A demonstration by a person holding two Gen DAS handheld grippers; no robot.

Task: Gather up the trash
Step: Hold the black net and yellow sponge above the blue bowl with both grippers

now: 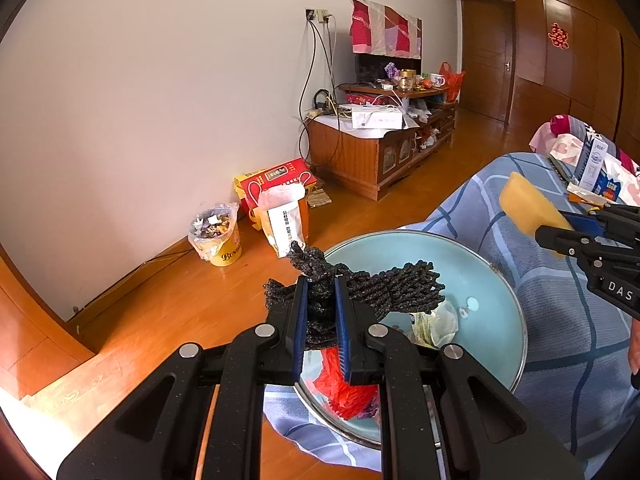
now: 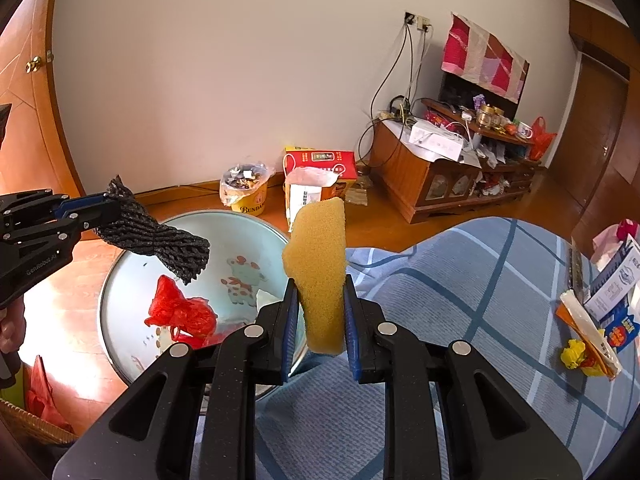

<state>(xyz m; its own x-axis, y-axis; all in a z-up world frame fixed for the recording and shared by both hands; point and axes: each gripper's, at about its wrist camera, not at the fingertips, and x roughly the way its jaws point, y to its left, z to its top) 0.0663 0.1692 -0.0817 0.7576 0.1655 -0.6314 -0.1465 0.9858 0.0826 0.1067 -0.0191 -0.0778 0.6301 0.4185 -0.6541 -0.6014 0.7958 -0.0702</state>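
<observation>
From my left wrist view, my left tool (image 1: 321,304) is clenched on a black foam net (image 1: 360,288), which bunches between the blue pads and fans out to the right above the pale blue basin (image 1: 496,280). Down in the basin, a red plastic bag (image 1: 346,390) lies directly under the tool, partly hidden by the fingers, and a crumpled white wrapper (image 1: 438,322) sits just beside the net's far end. The basin rests at the edge of the bench covered by a blue checked cloth (image 1: 560,320). At the right edge my right tool (image 1: 560,236) comes in, cut off by the frame, grasping a yellow sponge (image 1: 528,208). From my right wrist view, my right tool (image 2: 320,320) grips the yellow sponge (image 2: 318,264) upright between its pads, over the near rim of the basin (image 2: 120,280) and the cloth (image 2: 460,300). My left tool (image 2: 102,210) enters from the left with the net (image 2: 160,240) hanging over the basin, above the red bag (image 2: 180,312). More wrappers (image 2: 592,336) lie well apart on the cloth at the right, too jumbled to sort out. On the floor by the wall stands a yellow bin (image 2: 246,190) lined with a plastic bag and filled with scraps.
</observation>
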